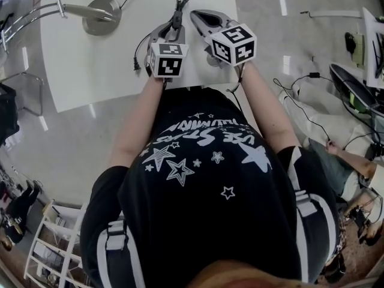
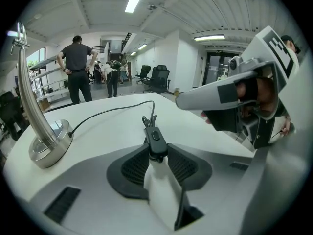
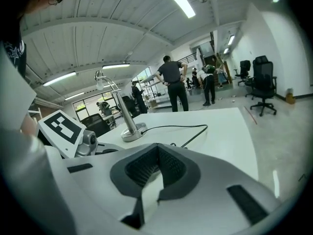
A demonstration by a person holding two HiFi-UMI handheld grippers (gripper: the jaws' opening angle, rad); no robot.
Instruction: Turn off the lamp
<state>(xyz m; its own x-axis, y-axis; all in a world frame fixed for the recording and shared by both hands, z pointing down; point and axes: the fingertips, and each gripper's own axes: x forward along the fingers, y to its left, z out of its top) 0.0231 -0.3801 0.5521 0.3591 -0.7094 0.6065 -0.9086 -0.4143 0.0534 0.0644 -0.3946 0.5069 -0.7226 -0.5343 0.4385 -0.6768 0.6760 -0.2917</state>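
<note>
Honestly, our left gripper clamps the inline switch by its sides, right gripper shut empty, so we may squeeze without toggling.

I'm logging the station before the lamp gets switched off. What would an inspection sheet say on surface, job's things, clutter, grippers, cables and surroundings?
surface: white table.
job's things: lamp, round metal base on table; inline switch on its cord.
clutter: nothing seen.
grippers: left gripper shut on inline switch; right gripper shut, empty.
cables: cord runs from lamp to switch; loose cables on floor.
surroundings: people standing, office chairs behind.
</note>
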